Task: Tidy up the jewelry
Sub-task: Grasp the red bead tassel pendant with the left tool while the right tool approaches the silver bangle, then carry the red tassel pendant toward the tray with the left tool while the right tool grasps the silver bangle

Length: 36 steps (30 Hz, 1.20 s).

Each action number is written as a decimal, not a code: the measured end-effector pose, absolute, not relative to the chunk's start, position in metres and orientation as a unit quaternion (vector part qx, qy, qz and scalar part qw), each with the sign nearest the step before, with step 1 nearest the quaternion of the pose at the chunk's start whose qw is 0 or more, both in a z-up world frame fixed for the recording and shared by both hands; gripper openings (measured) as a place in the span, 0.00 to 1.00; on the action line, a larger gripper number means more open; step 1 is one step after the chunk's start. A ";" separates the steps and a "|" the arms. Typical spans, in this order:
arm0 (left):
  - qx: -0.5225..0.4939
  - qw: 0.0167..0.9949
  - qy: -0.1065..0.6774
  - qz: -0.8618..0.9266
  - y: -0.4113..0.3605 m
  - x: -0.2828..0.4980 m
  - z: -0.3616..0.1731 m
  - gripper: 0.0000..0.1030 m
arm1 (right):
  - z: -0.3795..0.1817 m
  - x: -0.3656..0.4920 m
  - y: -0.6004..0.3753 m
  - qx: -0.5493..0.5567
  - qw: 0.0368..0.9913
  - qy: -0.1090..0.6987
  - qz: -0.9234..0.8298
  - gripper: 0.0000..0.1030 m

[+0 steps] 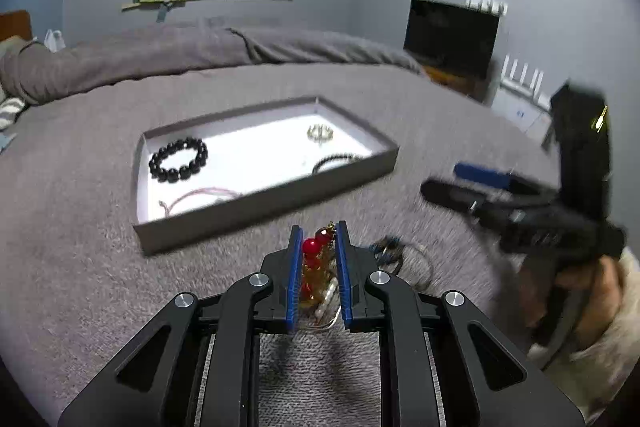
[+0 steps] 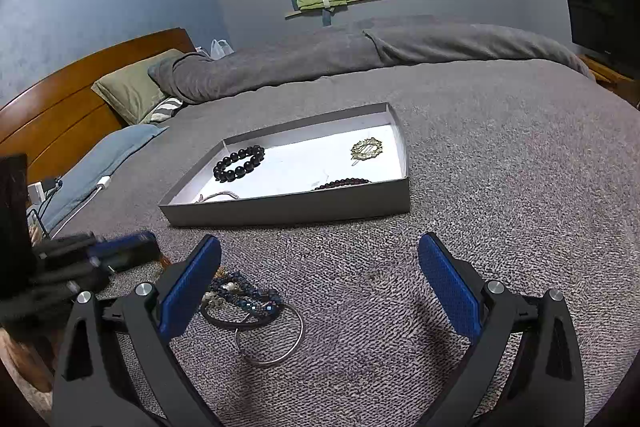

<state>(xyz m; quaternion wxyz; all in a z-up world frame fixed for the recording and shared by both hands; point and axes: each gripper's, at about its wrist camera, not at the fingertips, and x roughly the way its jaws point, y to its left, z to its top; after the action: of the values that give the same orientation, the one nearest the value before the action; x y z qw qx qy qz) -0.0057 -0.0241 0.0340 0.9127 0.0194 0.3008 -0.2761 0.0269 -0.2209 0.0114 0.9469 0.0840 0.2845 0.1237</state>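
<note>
A grey shallow box (image 1: 256, 211) (image 2: 288, 213) with a white floor lies on the bed. In it are a black bead bracelet (image 1: 179, 160) (image 2: 239, 163), a gold ornament (image 1: 320, 133) (image 2: 366, 148), a dark thin bracelet (image 1: 334, 159) (image 2: 344, 183) and a pink cord (image 1: 200, 195). My left gripper (image 1: 318, 233) is shut on a red-bead and gold piece (image 1: 314, 263) just above the blanket, in front of the box. My right gripper (image 2: 318, 259) is open and empty, beside a pile of blue beaded bracelets (image 2: 244, 297) and a silver bangle (image 2: 270, 337).
The grey blanket (image 2: 500, 187) covers the bed. Pillows (image 2: 132, 87) and a wooden headboard (image 2: 52, 115) are at the left. A dark screen (image 1: 450, 35) stands beyond the bed. The right gripper (image 1: 500, 195) shows blurred in the left wrist view.
</note>
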 end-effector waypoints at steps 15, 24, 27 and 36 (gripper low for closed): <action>-0.030 0.935 0.245 -0.257 0.014 -0.012 0.079 0.16 | 0.004 0.020 -0.156 0.021 0.927 0.306 0.214 0.88; -0.032 0.937 0.264 -0.225 0.030 0.003 0.070 0.16 | -0.008 0.026 -0.094 -0.051 0.905 0.334 0.260 0.58; -0.035 0.936 0.267 -0.225 0.034 0.003 0.068 0.16 | -0.015 0.033 -0.083 -0.069 0.897 0.351 0.258 0.56; -0.040 0.936 0.269 -0.225 0.042 0.002 0.067 0.16 | -0.029 0.047 -0.076 -0.085 0.884 0.387 0.248 0.55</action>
<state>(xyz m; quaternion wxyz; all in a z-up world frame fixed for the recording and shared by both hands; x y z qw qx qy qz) 0.0023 0.0424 0.0672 0.9356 -0.0397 0.2688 -0.2254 0.0467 -0.0760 -0.0289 0.8840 -0.0852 0.3871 0.2480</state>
